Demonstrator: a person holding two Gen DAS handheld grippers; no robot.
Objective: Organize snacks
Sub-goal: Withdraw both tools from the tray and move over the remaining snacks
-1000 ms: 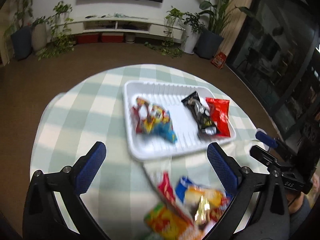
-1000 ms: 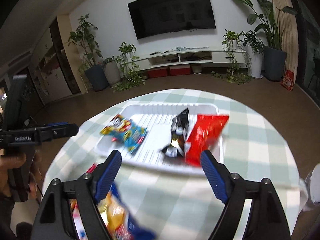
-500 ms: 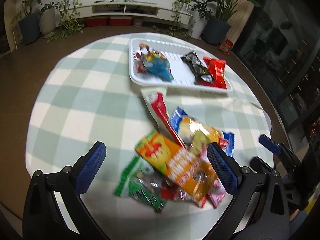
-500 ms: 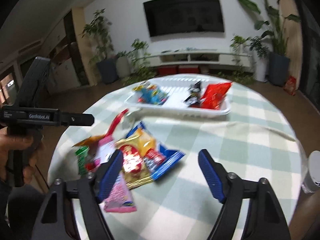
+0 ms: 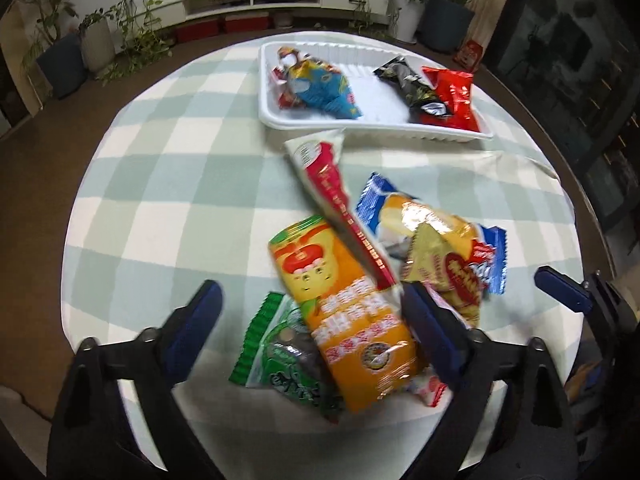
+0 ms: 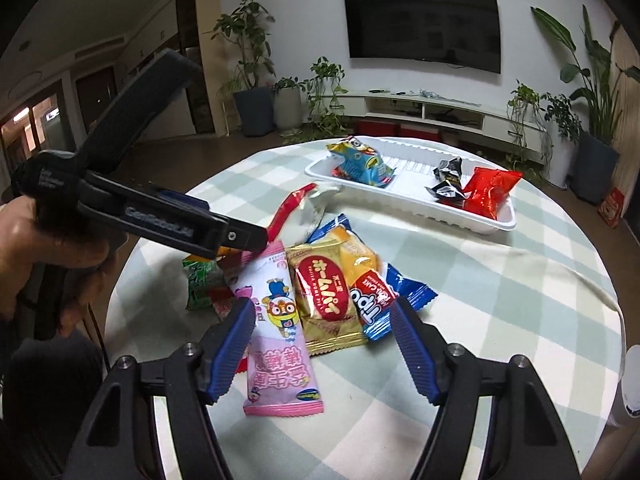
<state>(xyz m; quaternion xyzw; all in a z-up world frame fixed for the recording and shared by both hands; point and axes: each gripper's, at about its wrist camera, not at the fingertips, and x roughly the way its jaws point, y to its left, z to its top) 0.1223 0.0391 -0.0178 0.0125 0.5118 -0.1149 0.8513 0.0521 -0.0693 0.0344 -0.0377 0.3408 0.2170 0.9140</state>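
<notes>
Left wrist view: the left gripper (image 5: 312, 312) is seen over the pile of snacks, its jaws wide but closing. The orange packet (image 5: 348, 312) and the green packet (image 5: 280, 356) lie between the blue pads; no pad is seen pressing on either, and nothing is held. The orange packet carries a red apple picture and white lettering too blurred to be read. Overlapping its far corner, a long red and white packet (image 5: 332, 184) is laid, pointing toward the white tray (image 5: 376, 128). To the right of the orange packet a blue packet (image 5: 492, 256) is partly covered by a gold packet (image 5: 436, 264). In the white tray, beyond the pile, a blue cartoon packet (image 5: 320, 84), a black packet (image 5: 416, 88) and a red packet (image 5: 452, 98) are placed. The right gripper's tip (image 5: 564, 290) is seen at the right edge.

Right wrist view: the right gripper (image 6: 322, 334) is held partly open above the near side of the pile, nothing being gripped. Between its pads a pink packet (image 6: 280, 344) with a cartoon penguin and Chinese characters is seen, and beside it the gold packet (image 6: 328, 300), whose red oval bears white Japanese writing. "Tipo" can be read on the blue packet (image 6: 376, 308). The left gripper (image 6: 248, 238), held by a hand (image 6: 36, 248), is seen over the far left of the pile, with a maker's name on its arm too blurred to be read. The checked tablecloth (image 6: 500, 320) lies under everything, the white tray (image 6: 492, 224) at its far side
</notes>
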